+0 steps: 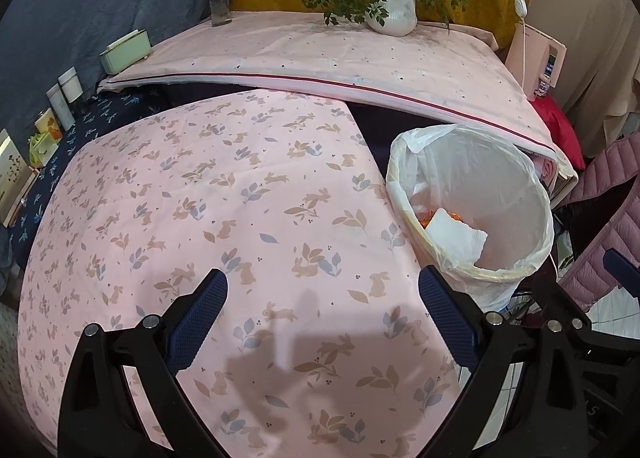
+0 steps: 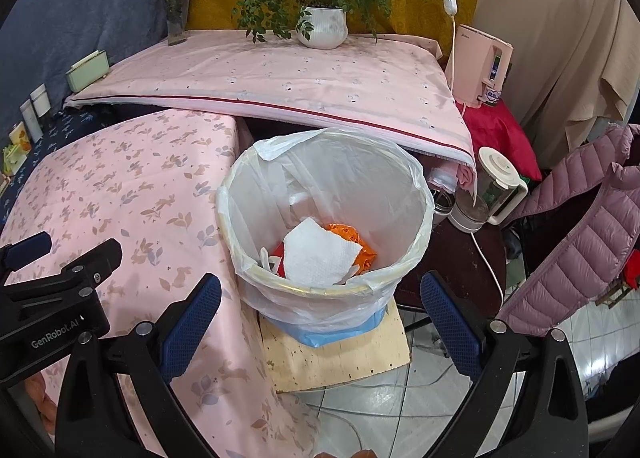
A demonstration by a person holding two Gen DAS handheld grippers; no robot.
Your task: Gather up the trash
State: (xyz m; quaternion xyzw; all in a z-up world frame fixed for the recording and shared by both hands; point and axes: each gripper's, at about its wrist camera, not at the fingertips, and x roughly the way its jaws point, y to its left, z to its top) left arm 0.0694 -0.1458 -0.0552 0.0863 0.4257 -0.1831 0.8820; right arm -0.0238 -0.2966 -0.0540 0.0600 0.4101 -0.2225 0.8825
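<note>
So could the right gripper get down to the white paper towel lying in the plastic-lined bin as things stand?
Probably yes: the right gripper is open and empty, facing the bin's open mouth, and the white paper towel lies uncovered on top.

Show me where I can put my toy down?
The bunny tablecloth is bare from the trash bin to the boxes along its left edge. The back table is free before the plant pot. Right of the bin is crowded.

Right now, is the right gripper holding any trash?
No, the right gripper is open and empty above the trash bin, where a white paper towel already lies.
</note>
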